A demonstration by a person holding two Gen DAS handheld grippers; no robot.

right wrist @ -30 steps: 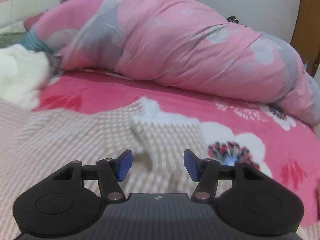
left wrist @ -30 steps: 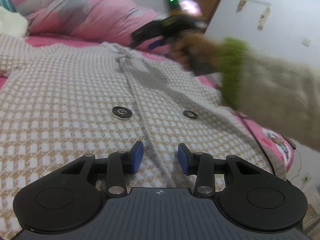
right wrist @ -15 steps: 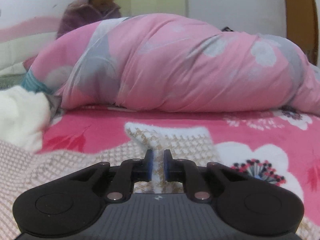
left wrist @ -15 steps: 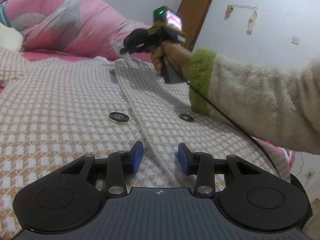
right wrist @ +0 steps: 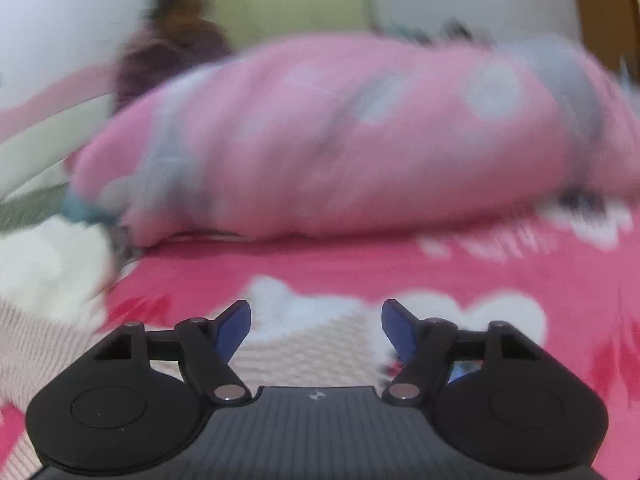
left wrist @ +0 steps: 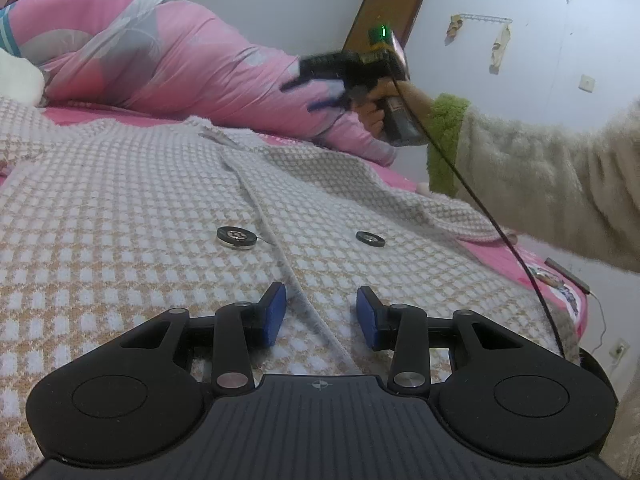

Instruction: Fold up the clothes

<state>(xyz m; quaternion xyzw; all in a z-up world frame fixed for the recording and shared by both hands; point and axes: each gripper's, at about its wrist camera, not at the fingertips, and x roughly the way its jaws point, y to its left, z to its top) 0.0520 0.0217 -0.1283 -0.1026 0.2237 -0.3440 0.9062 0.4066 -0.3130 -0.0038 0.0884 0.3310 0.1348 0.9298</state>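
Observation:
A beige-and-white checked knit cardigan [left wrist: 120, 216] lies spread flat on the bed, with two black buttons [left wrist: 235, 237] near its front edge. My left gripper [left wrist: 320, 314] hovers low over it, open, and the front edge runs untouched between its blue pads. A hand in a fuzzy beige sleeve with a green cuff holds my right gripper [left wrist: 302, 96] above the cardigan's far right shoulder. In the blurred right wrist view, my right gripper [right wrist: 316, 322] has its jaws opening, and the cardigan's collar corner [right wrist: 312, 344] lies loose below them.
A rolled pink quilt [left wrist: 160, 60] lies along the far side of the bed. Pink floral bedsheet [right wrist: 480, 280] shows past the cardigan. A white fluffy item [right wrist: 48, 264] sits at the left. A person [right wrist: 176, 40] sits behind the quilt. The right gripper's cable [left wrist: 480, 208] hangs over the bed's right edge.
Half a second ago my right gripper was shut on the collar corner. It has let go, opened, and swung right and a little up. My left gripper has stayed put.

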